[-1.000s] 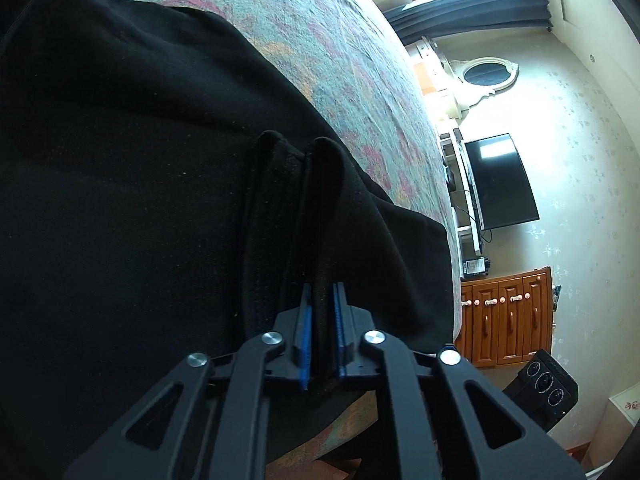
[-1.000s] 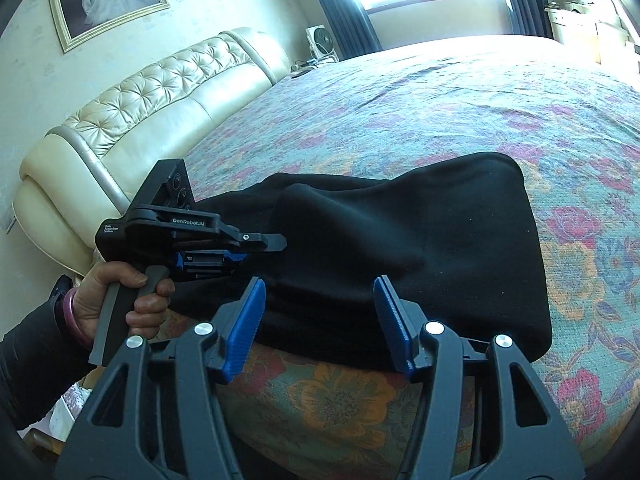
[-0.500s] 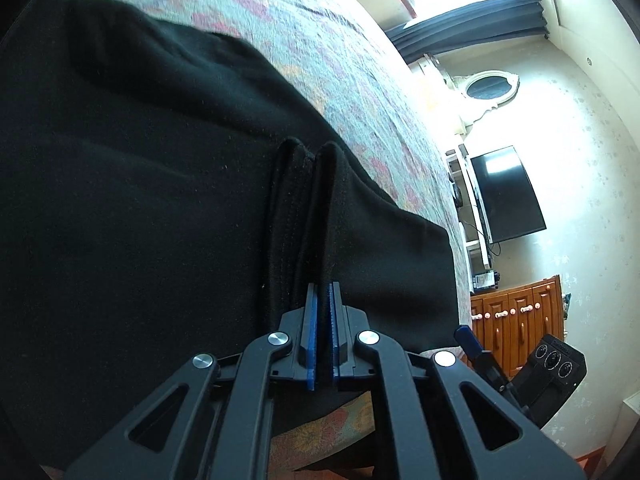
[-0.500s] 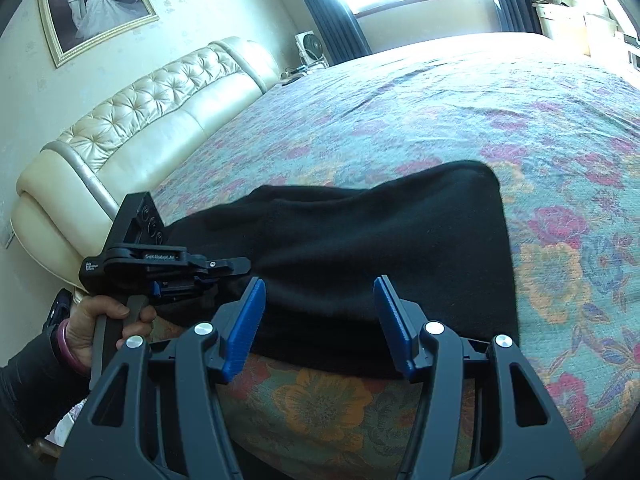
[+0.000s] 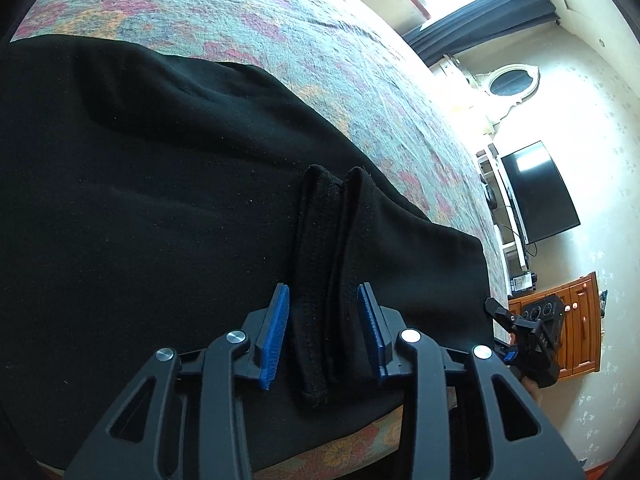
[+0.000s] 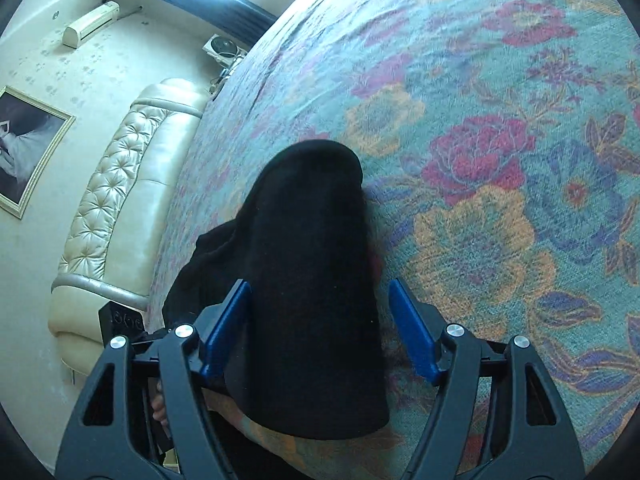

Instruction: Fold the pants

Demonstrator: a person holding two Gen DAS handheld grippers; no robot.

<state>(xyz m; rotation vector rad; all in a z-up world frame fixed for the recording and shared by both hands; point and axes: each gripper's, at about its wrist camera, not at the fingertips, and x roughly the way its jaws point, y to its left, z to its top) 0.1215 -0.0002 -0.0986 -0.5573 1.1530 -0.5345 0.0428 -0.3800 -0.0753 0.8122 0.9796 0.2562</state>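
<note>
Pants [image 5: 168,208] lie bunched black on the floral bedspread [image 6: 500,152] near its edge. Left gripper [image 5: 323,332] gapes around a ridged hem, clamping nothing; right gripper [image 6: 320,324] straddles a fold, wide open. Soft, limp, light fabric, likely best pinched at thick hems.

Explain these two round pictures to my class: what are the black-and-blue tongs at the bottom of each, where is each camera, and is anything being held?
Each tong is a hand-held two-finger gripper with a fisheye camera looking along its fingers. One picture comes from the left gripper, the other from the right gripper. Black pants lie on a bed with a floral bedspread. Both grippers stand open. A bunched ridge of the pants lies between the left one's blue pads, unclamped; the right one straddles a folded end of the pants. Nothing is held.
</note>
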